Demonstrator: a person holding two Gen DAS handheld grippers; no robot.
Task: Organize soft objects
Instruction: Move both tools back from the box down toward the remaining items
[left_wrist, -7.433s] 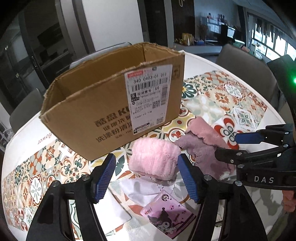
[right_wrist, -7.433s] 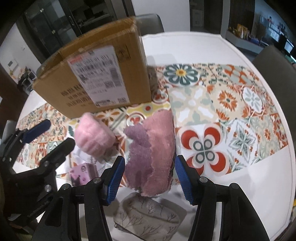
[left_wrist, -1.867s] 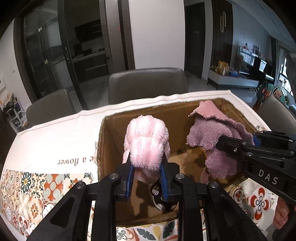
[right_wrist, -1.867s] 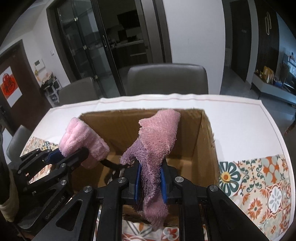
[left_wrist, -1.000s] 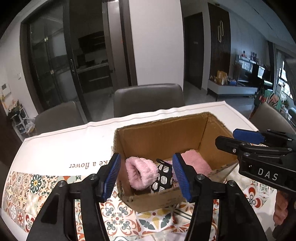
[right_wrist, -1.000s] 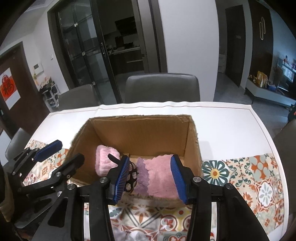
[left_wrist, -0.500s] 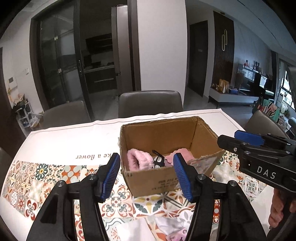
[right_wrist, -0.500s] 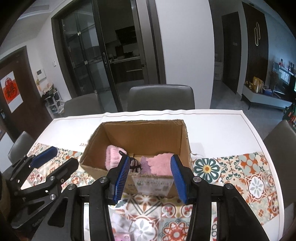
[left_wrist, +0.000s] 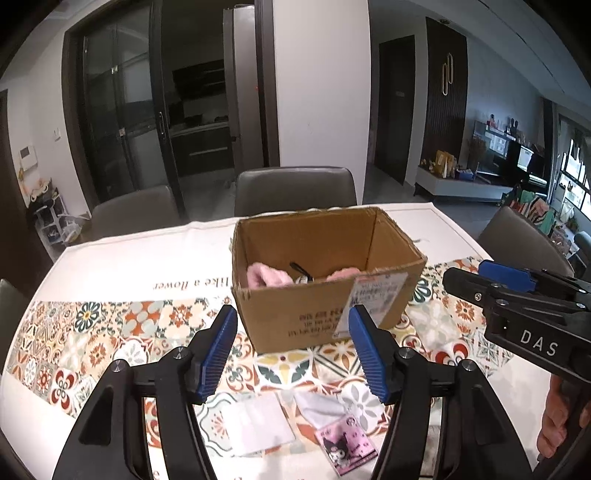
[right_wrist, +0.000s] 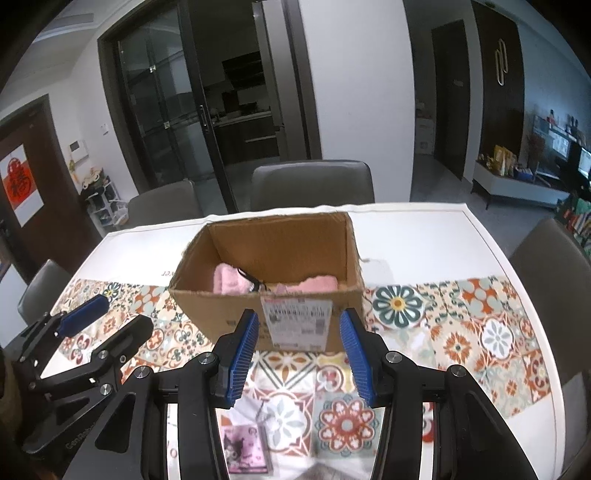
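An open cardboard box (left_wrist: 325, 317) stands on the patterned table. Inside it lie a fluffy pink roll (left_wrist: 260, 277), a pink towel (left_wrist: 341, 275) and a small black-and-white item (left_wrist: 301, 275). My left gripper (left_wrist: 291, 350) hangs in front of the box, short of its near wall; its jaws are opening with nothing between them. My right gripper (right_wrist: 297, 354) is likewise held back from the box (right_wrist: 221, 310), its jaws widening a little, also with nothing between them. Each gripper shows in the other's view: the right gripper (left_wrist: 480, 277) and the left gripper (right_wrist: 114, 325).
On the near table lie a white cloth (left_wrist: 258, 424), a small white piece (left_wrist: 317, 406) and a pink cartoon packet (left_wrist: 345, 443). Grey chairs (left_wrist: 295, 188) stand beyond the far table edge. A person's hand (left_wrist: 557, 417) holds the right gripper's handle.
Both grippers have drawn back from the box toward the near side of the table. The box looks smaller and farther off, and the white cloths and pink packet have come into view.
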